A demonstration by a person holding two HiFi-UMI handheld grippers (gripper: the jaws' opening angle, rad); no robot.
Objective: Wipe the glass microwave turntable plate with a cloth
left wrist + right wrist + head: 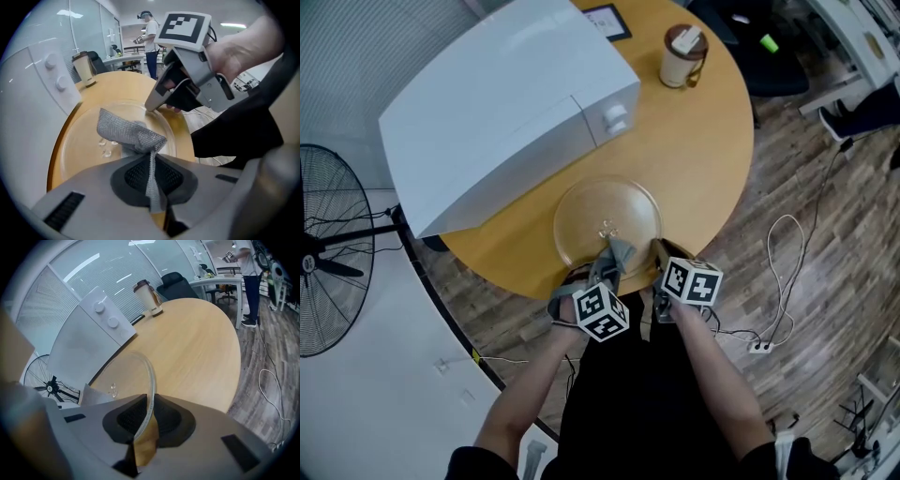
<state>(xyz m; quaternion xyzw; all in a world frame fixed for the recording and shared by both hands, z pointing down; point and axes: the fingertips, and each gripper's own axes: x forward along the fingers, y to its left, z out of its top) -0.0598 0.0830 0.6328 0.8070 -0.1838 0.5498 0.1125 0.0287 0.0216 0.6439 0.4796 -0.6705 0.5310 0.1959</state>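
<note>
At plate (589, 210) rim: right gripper (147, 409) clamped; left gripper (152, 174) pinching cloth (123, 131)

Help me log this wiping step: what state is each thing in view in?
left gripper: shut on cloth
right gripper: shut on glass plate rim
cloth: crumpled, lying on glass plate
glass plate: rim clamped, cloth on it
microwave: door shut
cup: upright, lid on
</note>
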